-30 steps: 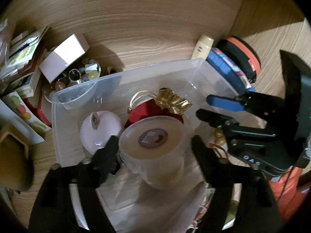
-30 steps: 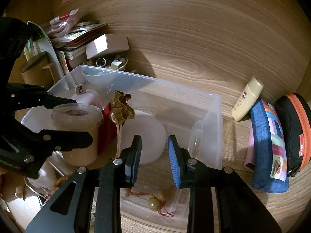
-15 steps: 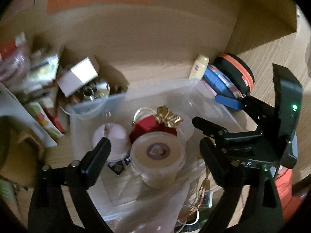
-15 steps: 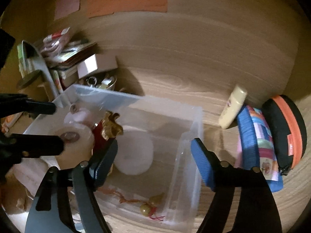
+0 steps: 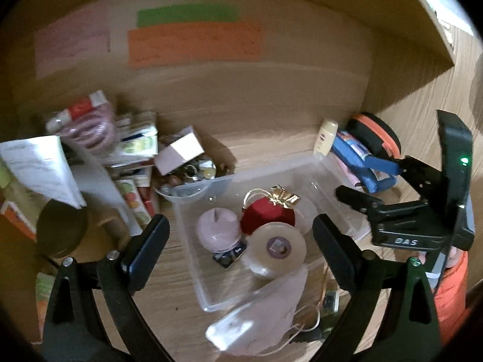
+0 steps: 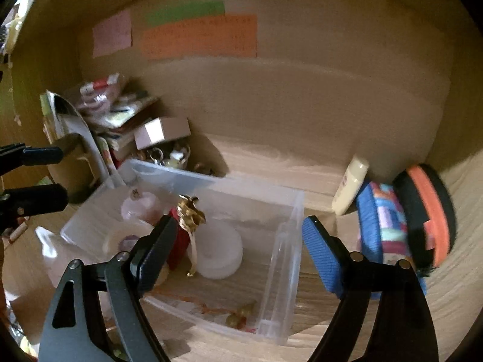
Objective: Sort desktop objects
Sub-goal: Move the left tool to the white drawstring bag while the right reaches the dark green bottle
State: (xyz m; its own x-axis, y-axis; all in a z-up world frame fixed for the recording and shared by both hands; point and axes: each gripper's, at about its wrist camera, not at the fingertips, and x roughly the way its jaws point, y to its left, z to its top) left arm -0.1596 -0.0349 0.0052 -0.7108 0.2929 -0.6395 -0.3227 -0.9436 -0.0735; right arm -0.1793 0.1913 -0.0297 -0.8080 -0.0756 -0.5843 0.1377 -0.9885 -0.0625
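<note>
The cream squeeze tube (image 6: 351, 185) leans upright just right of the clear plastic bin (image 6: 286, 238), ahead-right of the nearer right gripper (image 6: 238, 252); both grippers' fingers are spread, empty.

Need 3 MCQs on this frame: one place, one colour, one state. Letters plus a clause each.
1. Where is the red ornament with the gold bow?
A. inside the clear bin
B. on the book stack
C. in the left gripper

2. What colour are the right gripper pads?
A. green
B. blue
C. red

3. How do both grippers stand?
A. both shut
B. one shut on the jar
C. both open and empty

Answers: 1 A, it sits among the bin's contents; 2 B, blue pad faces show; 3 C, wide gaps, nothing between the fingers.
</note>
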